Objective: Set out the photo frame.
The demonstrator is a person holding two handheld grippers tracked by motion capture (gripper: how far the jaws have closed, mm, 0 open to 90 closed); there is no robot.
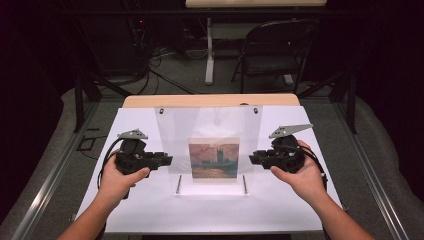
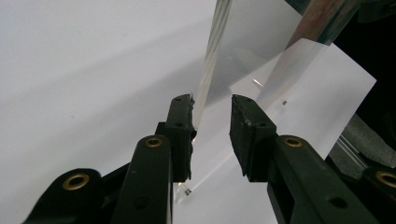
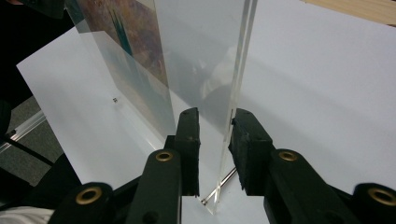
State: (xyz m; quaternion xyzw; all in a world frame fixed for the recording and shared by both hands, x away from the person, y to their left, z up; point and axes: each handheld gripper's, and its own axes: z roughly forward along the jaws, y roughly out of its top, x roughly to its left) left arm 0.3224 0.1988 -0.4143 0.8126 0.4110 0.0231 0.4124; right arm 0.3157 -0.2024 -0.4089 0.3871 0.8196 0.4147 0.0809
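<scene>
The clear picture frame (image 1: 210, 145), with a painted print (image 1: 213, 158) inside, is seen standing upright at the centre of the high view on the white sheet (image 1: 280, 210), on 2 metal pins (image 1: 178, 183). Its 2 side edges are straddled by the left gripper (image 1: 167, 160) and the right gripper (image 1: 252, 158); in both gripper views the jaws are spread, with the panel edge between them and not clamped. Both grips are best closed together and squarely on the edges, so the frame is not tipped or twisted.
</scene>
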